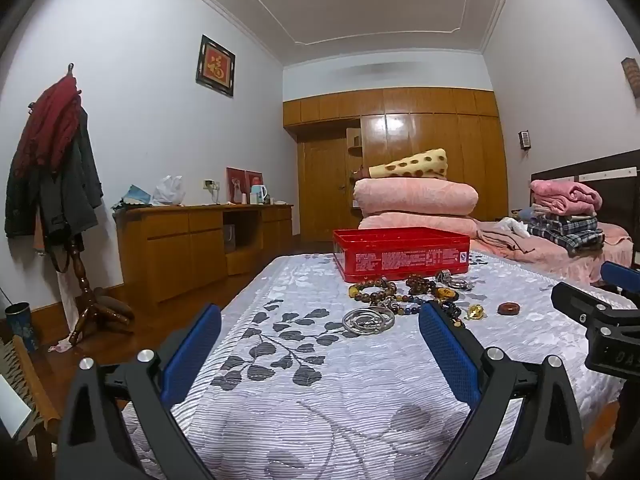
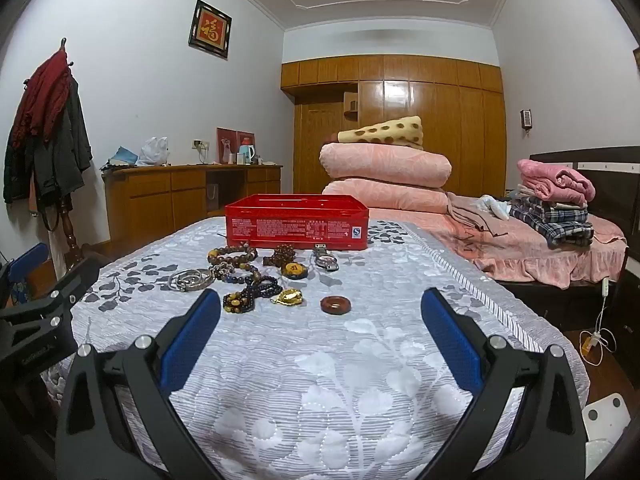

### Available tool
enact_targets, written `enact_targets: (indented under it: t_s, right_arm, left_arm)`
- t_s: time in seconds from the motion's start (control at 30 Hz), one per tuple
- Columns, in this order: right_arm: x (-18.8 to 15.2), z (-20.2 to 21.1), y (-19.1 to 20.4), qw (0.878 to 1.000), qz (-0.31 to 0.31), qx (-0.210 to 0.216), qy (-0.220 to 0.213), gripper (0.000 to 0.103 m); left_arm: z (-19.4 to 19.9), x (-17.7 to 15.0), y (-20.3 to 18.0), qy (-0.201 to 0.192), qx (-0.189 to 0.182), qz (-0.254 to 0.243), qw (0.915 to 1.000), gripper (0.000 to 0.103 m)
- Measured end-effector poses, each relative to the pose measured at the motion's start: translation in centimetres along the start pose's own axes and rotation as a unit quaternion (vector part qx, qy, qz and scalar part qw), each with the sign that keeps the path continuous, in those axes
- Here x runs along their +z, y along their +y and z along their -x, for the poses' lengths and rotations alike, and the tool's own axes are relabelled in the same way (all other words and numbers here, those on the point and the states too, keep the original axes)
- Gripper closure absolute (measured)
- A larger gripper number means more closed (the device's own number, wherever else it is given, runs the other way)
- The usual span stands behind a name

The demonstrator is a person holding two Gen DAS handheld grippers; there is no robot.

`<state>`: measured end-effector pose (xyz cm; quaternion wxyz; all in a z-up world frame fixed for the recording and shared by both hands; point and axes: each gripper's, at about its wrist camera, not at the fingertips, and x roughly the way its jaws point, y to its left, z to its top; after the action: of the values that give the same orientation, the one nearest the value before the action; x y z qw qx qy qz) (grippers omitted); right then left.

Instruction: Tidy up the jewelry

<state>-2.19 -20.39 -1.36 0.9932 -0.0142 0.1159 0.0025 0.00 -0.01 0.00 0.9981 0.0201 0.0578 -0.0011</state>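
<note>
Red metal marks the goal: an open tin [image 2: 296,222] stands on the quilted bedspread [image 2: 320,360] toward the far edge of the bed, and from this low angle its inside cannot be seen, so whether anything lies in it is unclear. By the look of things the sorting has not begun. All the jewelry in view lies loose on the bedspread just in front of the tin: wooden bead bracelets [image 2: 232,256], a pair of silver bangles [image 2: 190,279], a dark bead strand [image 2: 248,294], a wristwatch [image 2: 325,262], a round amber pendant [image 2: 295,270], a gold piece [image 2: 289,297] and a reddish-brown ring [image 2: 336,305] lying nearest the bed's right edge. The left hand-held gripper [image 1: 320,330] and the right hand-held gripper [image 2: 320,316] hover over the near end of the bed, jaws spread wide with nothing between them, short of the pile. Every piece remains to be lifted and placed.
</note>
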Motion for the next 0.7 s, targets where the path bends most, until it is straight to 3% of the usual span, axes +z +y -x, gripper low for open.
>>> enact_targets:
  t_s: [0.7]
  right_arm:
    - [-0.05,-0.11,-0.09,1.000,-0.001,0.000,0.000,0.006]
  left_arm:
    - [-0.04,0.02,0.01,0.001,0.001,-0.001,1.0000,0.006]
